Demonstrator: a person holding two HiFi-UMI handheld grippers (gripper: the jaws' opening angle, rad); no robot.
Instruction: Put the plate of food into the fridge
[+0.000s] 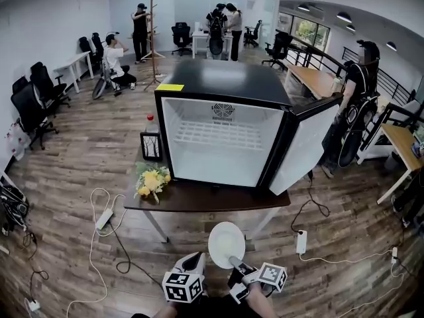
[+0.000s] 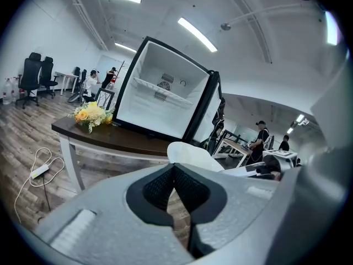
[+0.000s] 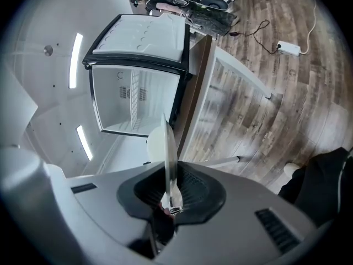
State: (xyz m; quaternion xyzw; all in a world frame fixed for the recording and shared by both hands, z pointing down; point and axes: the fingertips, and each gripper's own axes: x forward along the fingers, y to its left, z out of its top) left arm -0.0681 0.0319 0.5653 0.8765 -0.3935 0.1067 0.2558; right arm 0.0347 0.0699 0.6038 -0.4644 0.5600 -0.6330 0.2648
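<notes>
The black fridge (image 1: 222,121) stands on a dark table (image 1: 199,197), its door (image 1: 305,148) swung wide to the right and its white inside with a wire shelf (image 1: 218,134) bare. My right gripper (image 1: 233,262) is shut on the near rim of a white plate (image 1: 226,244), held in the air in front of the table. In the right gripper view the plate (image 3: 169,148) stands edge-on between the pads (image 3: 187,186). My left gripper (image 1: 197,260) hovers just left of the plate, shut and holding nothing (image 2: 175,181); the plate (image 2: 190,154) shows beyond it.
On the table left of the fridge are a yellow flower bunch (image 1: 152,179), a small framed picture (image 1: 151,146) and a red-capped bottle (image 1: 150,121). Power strips (image 1: 104,218) (image 1: 301,242) and cables lie on the wooden floor. A person (image 1: 354,111) stands right of the door.
</notes>
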